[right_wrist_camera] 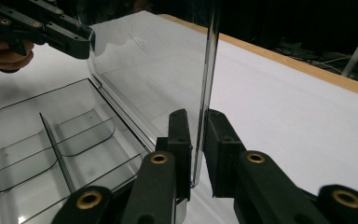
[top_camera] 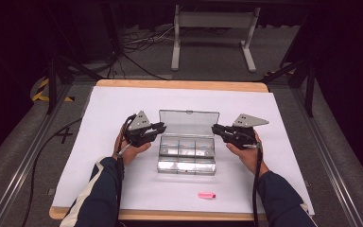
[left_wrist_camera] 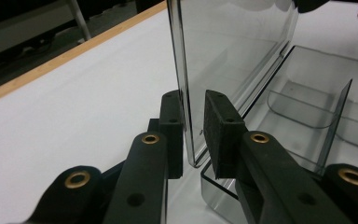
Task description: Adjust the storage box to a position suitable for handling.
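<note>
Fingers [left_wrist_camera: 219, 133] of the left gripper [left_wrist_camera: 194, 130] are flat black pads, spread a little, straddling the left edge of the lid [left_wrist_camera: 233, 56]; one pad looks against the lid, the other shows a gap. The right gripper [right_wrist_camera: 198, 149] has matte black pads [right_wrist_camera: 221, 154] astride the lid's right edge, slightly apart, thin gaps either side, no firm pinch visible. Brass-coloured rivets on the black jaw arms.

The box [top_camera: 187, 152] is clear hard plastic, glossy, rectangular with rounded corners, split by thin see-through dividers into small compartments. It sits mid-table on the white sheet [top_camera: 108, 106], long axis running left to right across the table. The lid stands roughly upright along the box's far side, a small tab on its top edge.

Table [top_camera: 179, 85] has a light wood rim showing around the sheet. A small pink object [top_camera: 206, 194] lies on the sheet near the front edge, well apart from the box. No readable writing or labels anywhere.
</note>
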